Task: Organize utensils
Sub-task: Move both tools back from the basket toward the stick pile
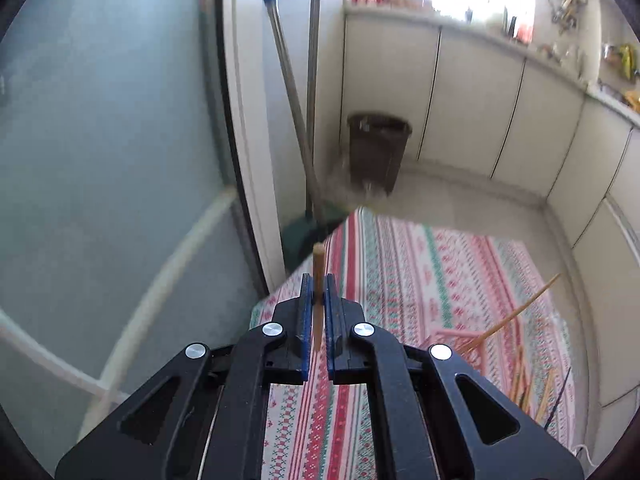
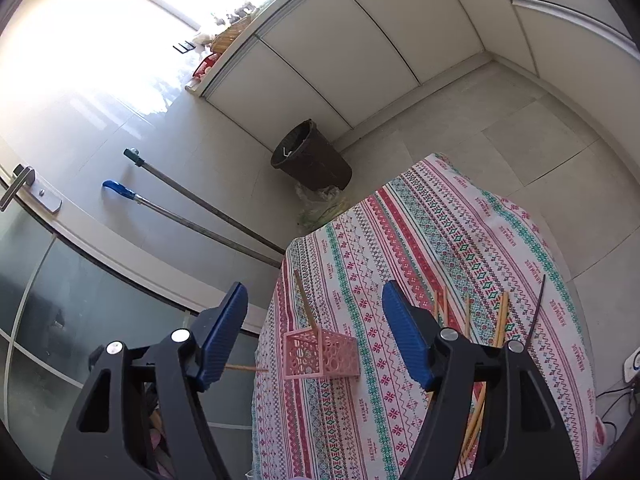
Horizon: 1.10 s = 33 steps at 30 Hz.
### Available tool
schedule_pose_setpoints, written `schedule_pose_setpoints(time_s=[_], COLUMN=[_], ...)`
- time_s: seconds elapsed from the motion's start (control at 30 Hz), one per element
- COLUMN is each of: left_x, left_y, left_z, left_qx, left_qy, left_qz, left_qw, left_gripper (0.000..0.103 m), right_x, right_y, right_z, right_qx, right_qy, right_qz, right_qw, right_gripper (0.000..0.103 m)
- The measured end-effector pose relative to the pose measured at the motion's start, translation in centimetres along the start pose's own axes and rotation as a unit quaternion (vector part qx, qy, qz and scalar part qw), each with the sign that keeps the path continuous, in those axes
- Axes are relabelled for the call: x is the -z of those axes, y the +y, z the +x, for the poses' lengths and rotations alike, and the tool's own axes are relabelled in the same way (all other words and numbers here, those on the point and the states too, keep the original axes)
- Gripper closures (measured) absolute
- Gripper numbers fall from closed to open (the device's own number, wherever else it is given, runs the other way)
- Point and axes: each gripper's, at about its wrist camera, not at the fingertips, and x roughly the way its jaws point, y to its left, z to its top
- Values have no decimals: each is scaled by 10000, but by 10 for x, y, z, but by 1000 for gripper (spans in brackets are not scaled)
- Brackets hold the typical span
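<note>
Left gripper is clamped on a wooden chopstick, held upright above the pink basket. It looks light, stiff and slippery, so grip mid-shaft. Right gripper hangs spread wide and empty over the basket, loose chopsticks just beside it.

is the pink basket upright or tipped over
Tipped over. The pink basket lies on its side on the tablecloth, its open mouth facing sideways, with one chopstick poking out of it.

table w/ patterned cloth | on it: pink basket, loose chopsticks at right
</note>
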Motion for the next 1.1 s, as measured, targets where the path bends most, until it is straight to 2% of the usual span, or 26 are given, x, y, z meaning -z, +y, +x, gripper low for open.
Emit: schedule_pose_setpoints(time_s=[0.13,0.33,0.47,0.53,0.57,0.6,0.67,0.77,0.83,0.87,0.9,1.03,1.1], left_x=[-17,-32,-27,-17,-16,-12,-5,-1,2,2,3,4,2], left_y=[-7,-43,-65,-67,-67,-65,-57,-56,-60,-62,-64,-69,-68], left_z=[-32,-41,-20,2,9,17,24,21,11,6,1,-12,-18], left_qx=[422,1117,1280,1457,1393,1220,991,689,564,474,396,193,135], left_qy=[-326,-355,-94,362,534,629,521,327,97,-17,-136,-456,-602], left_qz=[-149,-148,-141,-363,-421,-496,-638,-460,-316,-228,-148,99,125], left_qw=[9985,9930,9916,9880,9879,9893,9917,9960,9979,9986,9990,9987,9980], left_gripper=[98,98,98,97,92,71,49,48,43,38,35,34,28], right_x=[2,-4,-7,-7,-8,-8,-7,-5,-3,-2,0,6,8], right_y=[-10,-24,-29,-31,-31,-32,-31,-27,-25,-24,-23,-18,-17], right_z=[0,-2,-1,0,1,1,1,3,6,9,11,15,14], right_qx=[34,109,140,170,182,188,212,284,279,277,284,348,364], right_qy=[102,46,47,56,62,57,28,-7,34,73,112,185,194], right_qz=[150,289,339,346,344,345,319,220,217,204,178,66,38], right_qw=[9998,9995,9993,9992,9992,9992,9993,9994,9994,9994,9994,9992,9991], right_gripper=[32,32,32,32,32,32,32,32,28,28,28,28,28])
